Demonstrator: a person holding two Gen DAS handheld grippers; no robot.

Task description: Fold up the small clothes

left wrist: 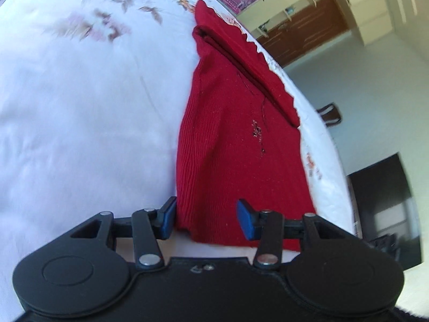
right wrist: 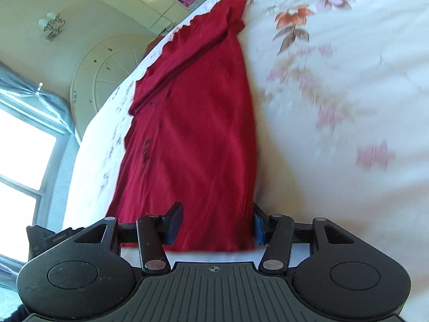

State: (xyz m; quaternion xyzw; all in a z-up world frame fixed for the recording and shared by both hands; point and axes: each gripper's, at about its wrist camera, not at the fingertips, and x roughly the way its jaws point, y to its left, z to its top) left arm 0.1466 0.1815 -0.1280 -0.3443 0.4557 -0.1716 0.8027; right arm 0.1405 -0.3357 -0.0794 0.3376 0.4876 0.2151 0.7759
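Red garment [left wrist: 236,147], between open hand-held gripper [left wrist: 207,220] fingers

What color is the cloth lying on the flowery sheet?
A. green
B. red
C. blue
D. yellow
B: the cloth stretched out on the flowery sheet is deep red, and it looks the same in the right wrist view, where it lies between the fingers of the open right claw.

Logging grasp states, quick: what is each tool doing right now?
Left tool: open, straddling the red garment edge.
Right tool: open, straddling the garment's edge.
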